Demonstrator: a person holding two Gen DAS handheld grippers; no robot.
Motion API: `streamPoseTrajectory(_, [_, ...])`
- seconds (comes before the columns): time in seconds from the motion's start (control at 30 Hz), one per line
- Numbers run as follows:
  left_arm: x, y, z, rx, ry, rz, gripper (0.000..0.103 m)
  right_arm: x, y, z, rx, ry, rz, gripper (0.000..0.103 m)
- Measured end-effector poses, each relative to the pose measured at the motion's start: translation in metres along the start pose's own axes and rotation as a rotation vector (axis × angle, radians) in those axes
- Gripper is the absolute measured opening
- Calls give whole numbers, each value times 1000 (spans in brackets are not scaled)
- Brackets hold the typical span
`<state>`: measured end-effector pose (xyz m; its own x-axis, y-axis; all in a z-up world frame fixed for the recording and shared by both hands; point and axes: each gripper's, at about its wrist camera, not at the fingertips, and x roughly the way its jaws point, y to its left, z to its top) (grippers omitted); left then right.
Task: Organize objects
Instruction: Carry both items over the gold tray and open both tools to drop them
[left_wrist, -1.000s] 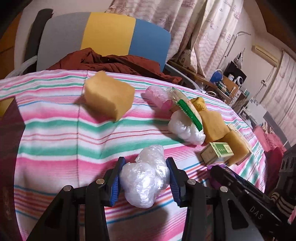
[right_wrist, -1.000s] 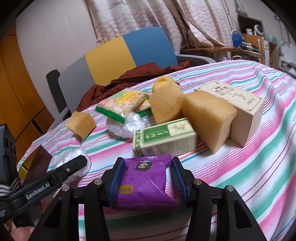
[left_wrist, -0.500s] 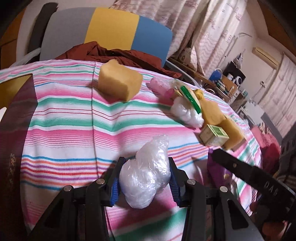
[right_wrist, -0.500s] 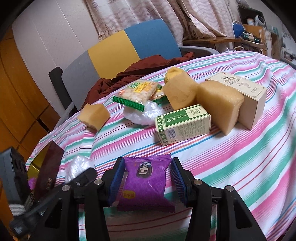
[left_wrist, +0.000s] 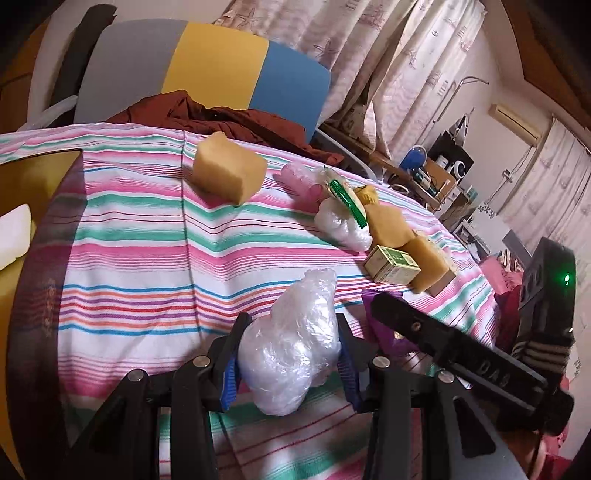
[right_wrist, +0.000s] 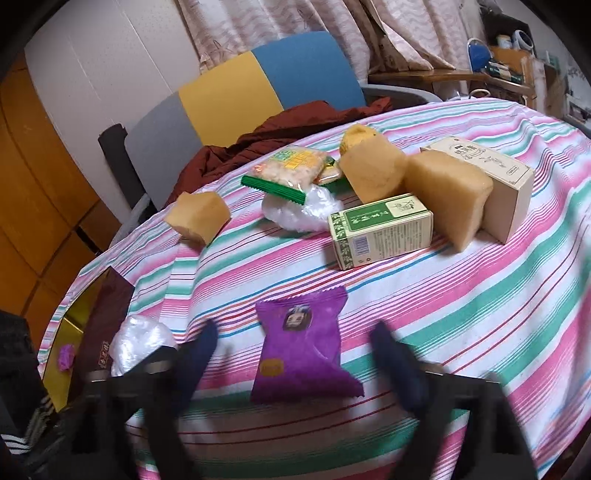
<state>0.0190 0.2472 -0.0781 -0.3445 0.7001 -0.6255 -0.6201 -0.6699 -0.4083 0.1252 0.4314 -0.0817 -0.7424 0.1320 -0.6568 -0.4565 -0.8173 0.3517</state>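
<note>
gripping the soft, light plastic wad (left_wrist: 291, 343) mid-body, left gripper (left_wrist: 288, 354) clamped; right gripper (right_wrist: 295, 365) just sprang wide, slippery purple packet (right_wrist: 303, 354) loose between.

Table (right_wrist: 498, 295) under a woven cotton-looking cloth, matt, striped, with a few creases. In my left hand-held gripper (left_wrist: 288, 363): a crinkled clear plastic bag (left_wrist: 291, 343), glossy and thin, pressed between ribbed blue pads; frame is matt black plastic with bright metal screws. Purple wrapper (right_wrist: 304, 354): shiny foil-like film, crimped edges. Sponge blocks (right_wrist: 447, 192): porous, rough, dull tan foam. Green carton (right_wrist: 382, 230) and cream box (right_wrist: 506, 184): smooth printed cardboard, slight sheen. Cracker pack (right_wrist: 291, 170): glossy film. Chair back (right_wrist: 258, 96): matt fabric panels. Dark red garment (left_wrist: 229, 118): faintly shiny cloth.
</note>
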Motion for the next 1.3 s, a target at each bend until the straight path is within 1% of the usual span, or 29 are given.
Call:
streamPoseTrajectory(0.03, [-1, 0, 0, -3, 0, -1, 44, 2, 5, -1, -42, 0, -26, 90])
streamPoseTrajectory(0.1, [-3, 0, -2, -8, 6, -6, 44, 5, 10, -2, -101, -1, -71, 84])
streamPoseTrajectory(0.17, [-6, -1, -4, -7, 4, -14, 44, 10, 11, -4, -132, 7, -104, 73])
streamPoseTrajectory(0.2, [-8, -2, -4, -5, 4, -16, 44, 10, 12, -5, -144, 6, -120, 70])
streamPoseTrajectory(0.23, [-10, -3, -5, -3, 3, -22, 44, 10, 13, -6, -171, 0, -142, 63])
streamPoseTrajectory(0.27, [-12, -4, -5, -1, 0, -28, 44, 10, 13, -6, -183, 0, -147, 50])
streamPoseTrajectory(0.3, [-14, -5, -6, 2, -2, -33, 44, 10, 13, -5, -188, 2, -144, 44])
streamPoseTrajectory(0.43, [-26, -10, -7, 8, -17, -55, 44, 7, 12, -5, -156, 11, -112, 43])
streamPoseTrajectory(0.57, [-43, -11, -8, 4, -36, -74, 44, 4, 25, -5, -151, 21, -63, 43])
streamPoseTrajectory(0.7, [-65, -4, -8, -13, -61, -79, 44, -6, 46, -6, -161, 19, 9, 43])
streamPoseTrajectory(0.83, [-90, 11, -6, -42, -100, -69, 44, -16, 77, -7, -196, 13, 92, 43])
streamPoseTrajectory(1.03, [-127, 45, -5, -111, -153, -12, 44, -23, 128, -10, -232, 29, 220, 43])
streamPoseTrajectory(1.13, [-145, 70, -6, -151, -183, 38, 44, -24, 156, -14, -270, 36, 270, 43])
streamPoseTrajectory(1.3, [-163, 109, -11, -216, -207, 120, 44, -21, 194, -23, -323, 63, 335, 43])
